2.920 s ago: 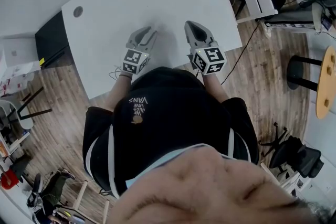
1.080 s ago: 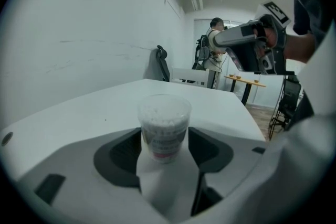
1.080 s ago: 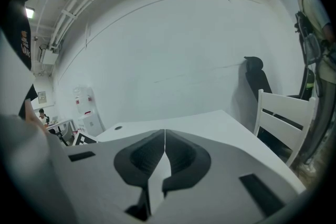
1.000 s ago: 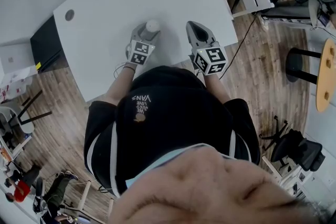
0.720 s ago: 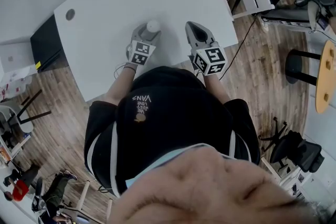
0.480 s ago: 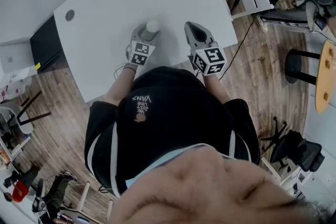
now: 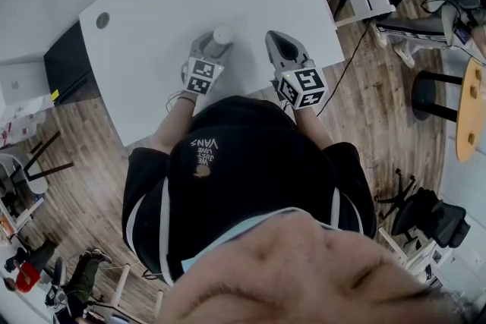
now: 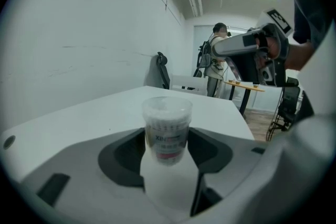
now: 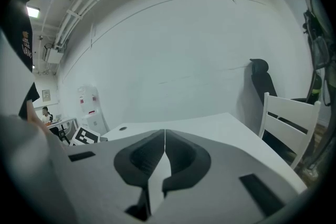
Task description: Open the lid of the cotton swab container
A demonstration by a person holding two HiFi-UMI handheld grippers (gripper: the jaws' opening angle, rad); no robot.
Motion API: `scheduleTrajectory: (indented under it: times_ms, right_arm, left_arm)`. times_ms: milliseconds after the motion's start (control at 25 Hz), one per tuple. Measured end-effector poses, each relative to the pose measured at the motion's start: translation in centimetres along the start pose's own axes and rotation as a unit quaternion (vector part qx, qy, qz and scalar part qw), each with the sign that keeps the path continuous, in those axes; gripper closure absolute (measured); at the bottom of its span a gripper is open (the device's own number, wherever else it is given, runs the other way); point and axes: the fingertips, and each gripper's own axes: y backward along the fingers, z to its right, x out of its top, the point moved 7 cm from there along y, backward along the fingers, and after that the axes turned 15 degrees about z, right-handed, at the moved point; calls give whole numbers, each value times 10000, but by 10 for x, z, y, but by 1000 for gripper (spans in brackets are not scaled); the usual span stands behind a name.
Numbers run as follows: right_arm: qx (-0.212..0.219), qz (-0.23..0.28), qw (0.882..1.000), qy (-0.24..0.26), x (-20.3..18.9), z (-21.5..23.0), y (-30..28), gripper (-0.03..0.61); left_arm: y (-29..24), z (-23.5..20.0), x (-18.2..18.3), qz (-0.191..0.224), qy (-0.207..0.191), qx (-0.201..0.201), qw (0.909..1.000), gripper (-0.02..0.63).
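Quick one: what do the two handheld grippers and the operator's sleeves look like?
Left gripper and right gripper: light grey moulded bodies tapering toward the jaws, dark grey recessed pads. Each carries a white cube with black square markers. The person wears a black short-sleeved top with white side stripes.

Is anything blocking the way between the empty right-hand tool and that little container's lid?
Nothing visible. Only bare table lies between the shut right tool and the lid of the container, which is clamped in the left tool.
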Motion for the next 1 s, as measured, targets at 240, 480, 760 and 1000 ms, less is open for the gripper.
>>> scheduleTrajectory:
  times_ms: [240, 480, 760, 1000]
  right_arm:
    - [100, 91, 9999, -16, 4, -11, -5, 565]
    - [188, 220, 9996, 0, 9, -19, -10, 565]
    - [285, 303, 9991, 60, 16, -26, -14, 566]
    - [359, 321, 9988, 90, 20, -26, -17, 566]
  left_arm:
    - [13, -1, 27, 82, -86, -108, 9999, 354]
    - [25, -4, 58, 116, -256, -224, 9994, 354]
    - [35, -2, 93, 259, -438, -358, 9981, 354]
    - [37, -4, 106, 259, -329, -439, 9982, 354]
